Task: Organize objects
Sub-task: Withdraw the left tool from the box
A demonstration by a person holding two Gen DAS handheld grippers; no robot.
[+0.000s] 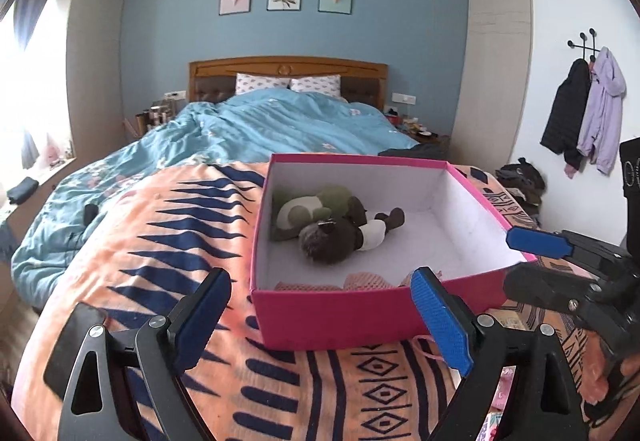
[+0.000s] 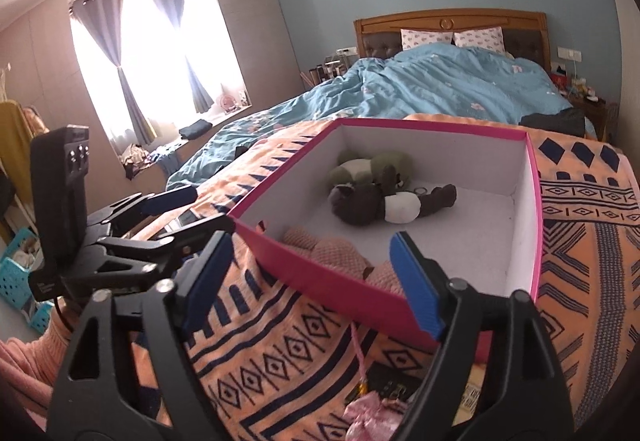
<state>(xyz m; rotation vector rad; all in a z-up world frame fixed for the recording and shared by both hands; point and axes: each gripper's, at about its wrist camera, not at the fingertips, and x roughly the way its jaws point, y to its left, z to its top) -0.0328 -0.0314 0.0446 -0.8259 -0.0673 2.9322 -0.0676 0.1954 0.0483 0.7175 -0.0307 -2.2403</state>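
Left gripper point(image 1: 320, 325) spread wide, nothing between the pads. Right gripper point(image 2: 316, 281) likewise wide and empty. Just ahead of both sets of fingertips, on the orange patterned blanket point(image 1: 160, 241) — pink box point(image 1: 360, 311), open-topped. Inside, toward the far wall beyond the fingers — brown plush toy point(image 1: 340, 237) touching green plush toy point(image 1: 308, 211); pink knitted item point(image 2: 336, 249) against the near wall.

no readable text, labels, brands or numbers anywhere in view
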